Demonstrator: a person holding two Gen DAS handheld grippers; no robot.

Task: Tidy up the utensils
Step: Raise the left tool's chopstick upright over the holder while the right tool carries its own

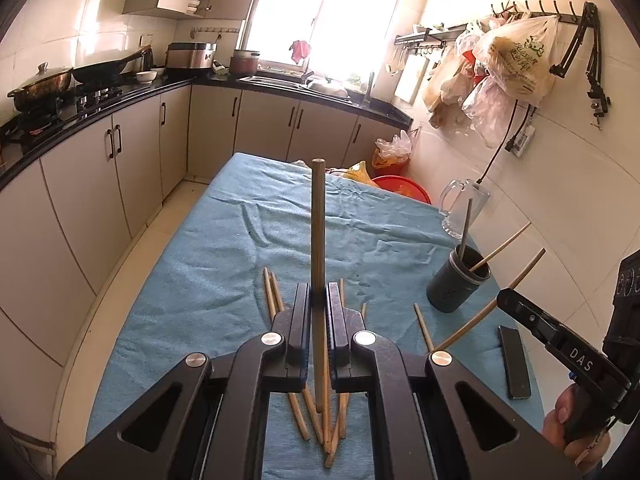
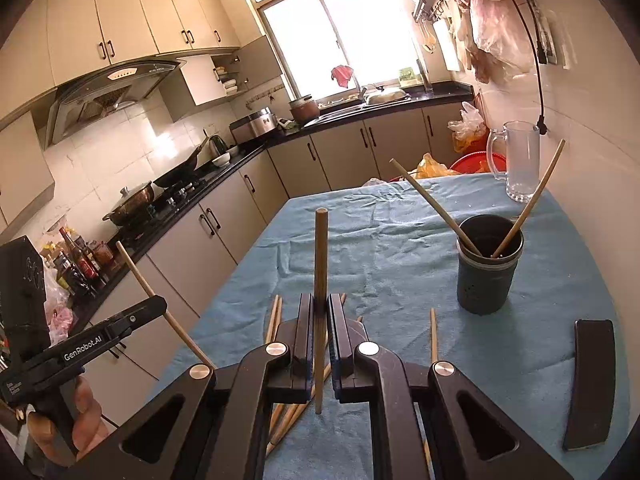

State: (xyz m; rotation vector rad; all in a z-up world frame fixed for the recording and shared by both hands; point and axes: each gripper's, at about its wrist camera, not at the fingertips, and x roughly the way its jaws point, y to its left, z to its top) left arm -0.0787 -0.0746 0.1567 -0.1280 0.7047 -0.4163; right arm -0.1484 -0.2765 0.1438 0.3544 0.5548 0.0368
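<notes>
Left wrist view: left hand-held gripper [image 1: 319, 300], jaws closed on one chopstick [image 1: 318, 220] standing upright at frame centre. Loose chopsticks [image 1: 316, 420] lie in a pile on the blue towel [image 1: 200, 260] below the jaws. Dark holder cup [image 1: 460, 280] sits right of centre, two sticks and a grey rod already in it. Right hand-held gripper [image 1: 508, 298] enters from the right edge, clamped on its own chopstick [image 1: 516, 280].

Risk: thin round stick pinched at one point may pivot or slip. The leaning sticks crowd the cup mouth; a clash could tip the cup.

Right wrist view: right hand-held gripper [image 2: 319, 312], jaws closed on an upright chopstick [image 2: 320, 280]. Holder cup [image 2: 488, 268] in the right half, glass mug [image 2: 518, 160] behind it near the bench's far right corner. Phone [image 2: 590, 384] lies lower right. Left hand-held gripper [image 2: 158, 306] at lower left.

Room: open towel at centre; both grippers heading for the cup could collide.
</notes>
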